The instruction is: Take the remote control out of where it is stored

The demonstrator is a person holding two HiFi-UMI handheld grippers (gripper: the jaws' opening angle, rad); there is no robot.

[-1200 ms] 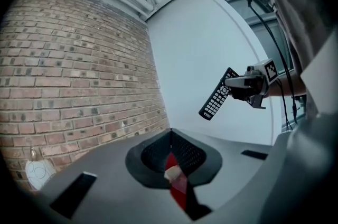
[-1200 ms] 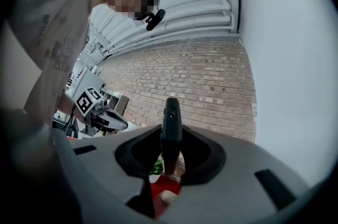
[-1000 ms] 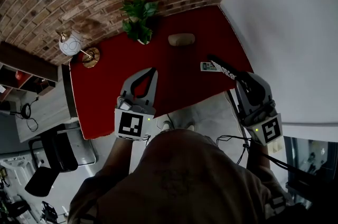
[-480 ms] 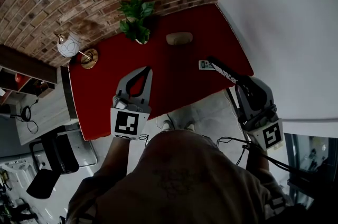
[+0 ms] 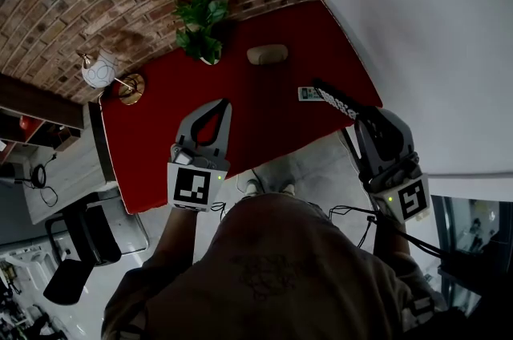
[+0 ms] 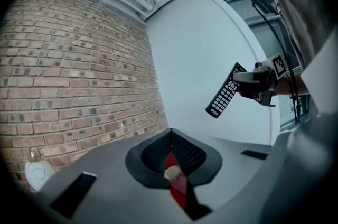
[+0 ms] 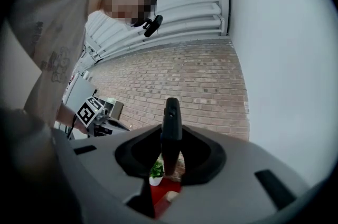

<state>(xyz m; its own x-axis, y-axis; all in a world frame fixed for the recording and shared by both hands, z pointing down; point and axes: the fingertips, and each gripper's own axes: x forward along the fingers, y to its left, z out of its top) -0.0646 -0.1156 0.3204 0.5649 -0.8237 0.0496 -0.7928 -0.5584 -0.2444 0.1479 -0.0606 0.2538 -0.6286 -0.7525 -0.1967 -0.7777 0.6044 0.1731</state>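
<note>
My right gripper (image 5: pixel 362 116) is shut on a black remote control (image 5: pixel 337 101), held in the air over the right edge of the red table (image 5: pixel 272 126). In the right gripper view the remote (image 7: pixel 171 130) stands on end between the jaws of the right gripper (image 7: pixel 171 158). The left gripper view shows the remote (image 6: pixel 226 91), button side visible, sticking out of the right gripper (image 6: pixel 254 83). My left gripper (image 5: pixel 220 106) hovers over the table's near left part. Its jaws meet at the tips in the left gripper view (image 6: pixel 170 134), with nothing between them.
On the table stand a potted plant (image 5: pixel 200 26), a lamp with a brass base (image 5: pixel 104 72), a beige oval thing (image 5: pixel 267 54) and a small white item (image 5: pixel 308 94). A brick wall runs behind, a white wall at the right. A grey cabinet (image 5: pixel 60 170) and black chair (image 5: pixel 76 246) are at the left.
The left gripper has drifted slightly left. The right gripper keeps its hold on the remote and has barely moved.
</note>
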